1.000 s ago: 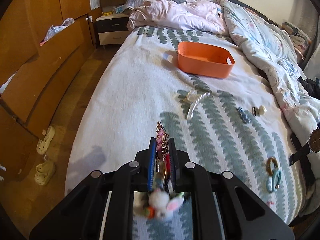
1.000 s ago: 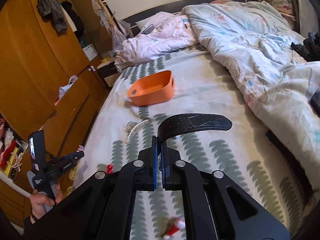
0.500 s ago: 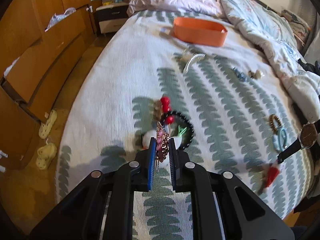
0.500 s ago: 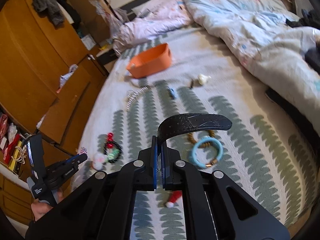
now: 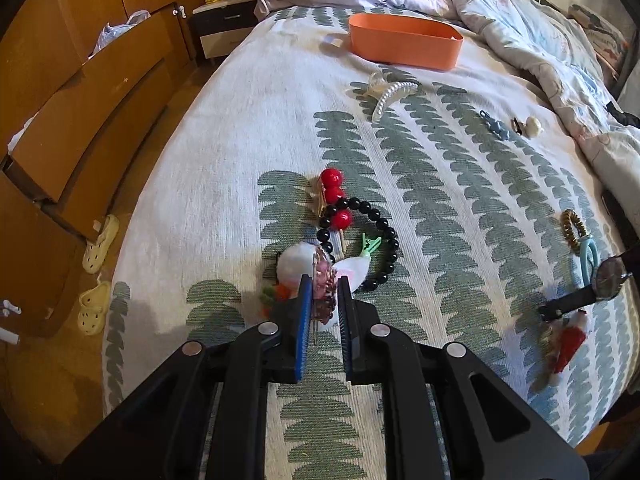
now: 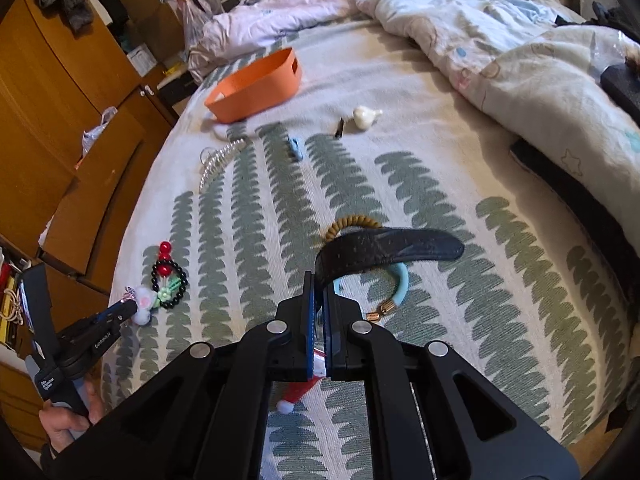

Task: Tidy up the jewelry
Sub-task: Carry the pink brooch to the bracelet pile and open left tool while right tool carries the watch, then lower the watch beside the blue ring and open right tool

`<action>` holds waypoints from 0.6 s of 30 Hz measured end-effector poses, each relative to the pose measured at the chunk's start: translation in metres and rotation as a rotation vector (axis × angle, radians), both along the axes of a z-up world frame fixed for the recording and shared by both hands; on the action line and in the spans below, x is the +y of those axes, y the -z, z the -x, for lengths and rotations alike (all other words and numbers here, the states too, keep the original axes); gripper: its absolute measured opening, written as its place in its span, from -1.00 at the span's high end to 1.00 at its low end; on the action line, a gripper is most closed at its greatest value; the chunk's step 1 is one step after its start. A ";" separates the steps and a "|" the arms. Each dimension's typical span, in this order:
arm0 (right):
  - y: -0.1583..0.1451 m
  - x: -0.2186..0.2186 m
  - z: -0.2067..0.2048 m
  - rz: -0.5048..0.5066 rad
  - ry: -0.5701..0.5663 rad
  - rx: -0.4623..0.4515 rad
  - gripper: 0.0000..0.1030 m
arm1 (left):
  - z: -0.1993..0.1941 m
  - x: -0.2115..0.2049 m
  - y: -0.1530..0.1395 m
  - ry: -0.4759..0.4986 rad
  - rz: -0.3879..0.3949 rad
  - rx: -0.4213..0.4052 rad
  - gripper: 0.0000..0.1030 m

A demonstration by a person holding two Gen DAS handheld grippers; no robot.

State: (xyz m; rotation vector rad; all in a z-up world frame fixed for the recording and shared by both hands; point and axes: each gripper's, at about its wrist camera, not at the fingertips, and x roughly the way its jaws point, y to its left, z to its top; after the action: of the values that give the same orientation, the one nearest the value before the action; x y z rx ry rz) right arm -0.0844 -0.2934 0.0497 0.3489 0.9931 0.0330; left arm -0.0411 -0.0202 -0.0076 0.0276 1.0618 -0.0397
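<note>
My left gripper (image 5: 323, 284) is shut on a pink-and-gold chain ornament (image 5: 323, 280), low over a white pompom clip (image 5: 296, 266), a black bead bracelet (image 5: 380, 232) and red bead pin (image 5: 334, 194). My right gripper (image 6: 319, 284) is shut on a black wristwatch strap (image 6: 384, 246); the watch face (image 5: 608, 280) shows in the left wrist view. Under it lie a light-blue bangle (image 6: 400, 286) and a tan coil hair tie (image 6: 352, 224). An orange bin (image 5: 404, 40) stands far up the bed, also in the right wrist view (image 6: 256, 86).
On the leaf-patterned bedspread (image 5: 460, 184) lie a pearl hair claw (image 5: 390, 94), a blue clip (image 5: 496, 126), a cream clip (image 5: 532, 126) and a red Santa-hat clip (image 5: 568, 344). A rumpled duvet (image 6: 500, 32) covers the right side. Wooden drawers (image 5: 80, 92) stand left.
Both grippers have come down close to the bedspread, each still holding its piece. The left one now sits right over the pompom clip and bead bracelet; the right one over the blue bangle.
</note>
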 end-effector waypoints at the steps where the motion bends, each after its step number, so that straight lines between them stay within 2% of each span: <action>1: 0.002 0.001 -0.001 0.015 0.001 0.010 0.90 | 0.000 0.000 0.000 -0.001 0.000 -0.002 0.73; 4: 0.004 0.001 -0.002 0.043 0.012 0.016 0.86 | 0.001 -0.002 -0.003 -0.004 -0.024 -0.026 0.72; 9: 0.003 -0.006 -0.002 0.050 0.031 0.013 0.77 | 0.002 -0.001 -0.006 -0.006 -0.020 -0.033 0.67; 11: 0.001 -0.007 -0.001 0.061 0.037 0.007 0.74 | 0.002 -0.001 -0.009 -0.009 -0.016 -0.041 0.51; 15: -0.007 -0.008 0.001 0.148 0.055 -0.017 0.69 | 0.008 -0.001 -0.020 -0.014 -0.019 -0.102 0.02; 17: -0.009 -0.009 0.001 0.184 0.062 -0.019 0.63 | 0.009 -0.002 -0.025 -0.019 -0.031 -0.128 -0.04; 18: -0.010 -0.010 0.002 0.200 0.067 -0.020 0.54 | 0.010 -0.003 -0.029 -0.017 -0.033 -0.139 -0.04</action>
State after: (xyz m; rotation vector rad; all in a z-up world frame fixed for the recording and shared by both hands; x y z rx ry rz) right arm -0.0862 -0.3038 0.0597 0.1980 0.9551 -0.1226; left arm -0.0508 -0.0227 0.0210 0.0510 0.9234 -0.0049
